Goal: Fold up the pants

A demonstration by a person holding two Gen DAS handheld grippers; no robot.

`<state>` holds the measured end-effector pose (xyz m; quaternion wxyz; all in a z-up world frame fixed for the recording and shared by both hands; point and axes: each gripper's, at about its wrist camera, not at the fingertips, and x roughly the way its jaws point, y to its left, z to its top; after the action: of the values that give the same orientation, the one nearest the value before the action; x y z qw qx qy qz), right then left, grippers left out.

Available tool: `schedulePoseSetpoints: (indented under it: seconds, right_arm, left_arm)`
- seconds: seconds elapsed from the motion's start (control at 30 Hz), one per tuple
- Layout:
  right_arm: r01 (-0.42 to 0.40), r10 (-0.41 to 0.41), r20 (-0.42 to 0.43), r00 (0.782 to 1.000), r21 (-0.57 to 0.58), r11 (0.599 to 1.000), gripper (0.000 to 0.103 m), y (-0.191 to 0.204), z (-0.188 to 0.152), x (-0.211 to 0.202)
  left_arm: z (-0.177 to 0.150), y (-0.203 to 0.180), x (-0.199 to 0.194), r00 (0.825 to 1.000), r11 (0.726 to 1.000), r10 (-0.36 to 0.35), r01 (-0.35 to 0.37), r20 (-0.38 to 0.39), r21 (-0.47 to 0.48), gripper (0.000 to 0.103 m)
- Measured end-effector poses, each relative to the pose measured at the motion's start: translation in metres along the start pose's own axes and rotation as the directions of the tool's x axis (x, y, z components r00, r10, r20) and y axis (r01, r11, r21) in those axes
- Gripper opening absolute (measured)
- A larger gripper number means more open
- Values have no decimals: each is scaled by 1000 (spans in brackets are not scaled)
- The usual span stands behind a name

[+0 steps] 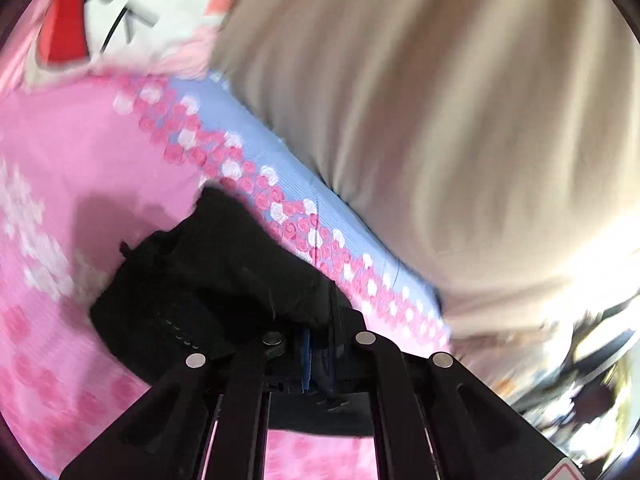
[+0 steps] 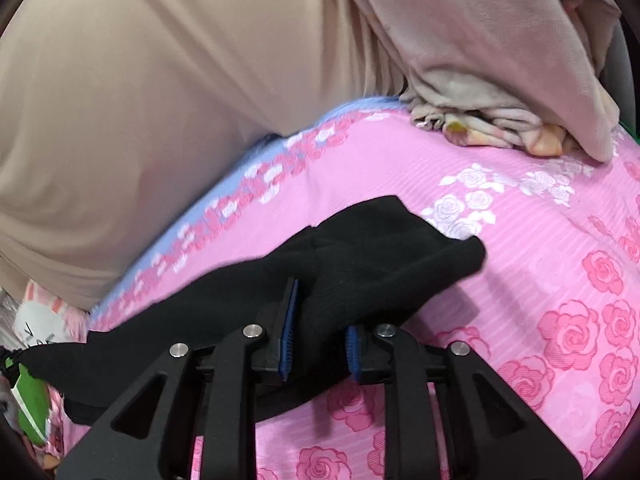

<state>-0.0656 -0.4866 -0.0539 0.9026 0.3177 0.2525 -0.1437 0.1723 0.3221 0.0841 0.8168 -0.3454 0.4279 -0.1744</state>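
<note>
Black pants (image 2: 360, 264) — dark fabric, bunched, lying across a pink bedsheet (image 2: 540, 240) printed with roses. In the right wrist view the cloth runs from the lower left edge up to a rounded end near a cluster of white roses; in the left wrist view it shows as a dark crumpled heap (image 1: 208, 280) just ahead of the claw.

Left gripper (image 1: 318, 344) — jaws drawn together to a narrow slit, blue pads almost meeting. A fold of the black fabric lies at and over the tips and appears pinched between them, though the picture is smeared with motion blur and the contact is hard to make out.

Right gripper (image 2: 318, 336) — jaws part-way apart, blue ribbed pads (image 2: 289, 320) standing on either side of a ridge of the black fabric. The cloth fills the gap between them; whether the pads actually press on it I cannot tell.

Bedsheet border (image 2: 192, 236) — pale blue band with small pink and white roses, running diagonally along the sheet's edge in both views.

Beige cloth (image 2: 160, 80) — large smooth mass beyond the border, filling the upper part of both views.

Pinkish blanket (image 2: 500, 60) — crumpled pile at the upper right of the right wrist view, resting on the sheet.

White and red printed fabric (image 1: 120, 8) — upper left of the left wrist view, with black lettering, blurred.
</note>
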Motion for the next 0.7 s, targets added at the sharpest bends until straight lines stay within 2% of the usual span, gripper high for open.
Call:
schedulePoseSetpoints:
  seconds: [0.07, 0.13, 0.17, 0.2, 0.27, 0.3, 0.37, 0.43, 0.5, 0.57, 0.63, 0.67, 0.7]
  right_arm:
    - [9, -8, -36, 999, 18, 1000, 21, -4, 2, 7]
    - [18, -17, -62, 998, 6, 1000, 21, -2, 2, 14]
    - [21, -21, -80, 997, -1, 1000, 21, -1, 2, 17]
    - [29, -29, -88, 996, -3, 1000, 20, 0, 2, 19]
    - [40, -40, -104, 994, -1, 999, 17, 1, 4, 22]
    - [45, -45, -107, 993, -7, 999, 12, 4, 7, 21]
    - [21, -22, -68, 997, -27, 999, 9, 20, 24, 6]
    - [-34, 34, 2, 999, -40, 999, 9, 36, 44, -19]
    - [-17, 18, 13, 1000, -79, 997, 9, 42, 53, -33]
    - [80, -85, -45, 995, -109, 991, 9, 29, 43, -19]
    - [141, -159, -164, 974, -116, 983, 11, 4, 24, 9]
    - [174, -192, -212, 958, -100, 980, 17, -11, 12, 19]
    - [178, -190, -188, 964, -81, 981, 25, -16, 8, 14]
  left_arm:
    - [-17, 22, 7, 998, 998, 55, -55, -34, 18, 5]
    - [-38, 69, 24, 980, 983, 177, -180, -85, -24, 5]
    - [-46, 90, 33, 975, 978, 188, -197, -117, -65, 5]
    - [-55, 113, 43, 974, 975, 170, -188, -148, -116, 5]
    - [-61, 135, 51, 980, 973, 128, -154, -152, -171, 5]
    - [-62, 138, 50, 985, 975, 105, -129, -138, -182, 5]
    - [-56, 133, 44, 989, 978, 93, -112, -116, -173, 5]
    - [-46, 115, 36, 991, 985, 96, -108, -92, -137, 5]
    - [-46, 106, 30, 989, 986, 114, -124, -91, -108, 6]
    - [-54, 114, 36, 978, 978, 177, -187, -106, -92, 14]
    - [-60, 131, 46, 968, 968, 220, -232, -120, -92, 19]
    - [-66, 140, 49, 965, 965, 227, -241, -131, -106, 20]
    - [-70, 144, 45, 967, 963, 224, -239, -124, -125, 19]
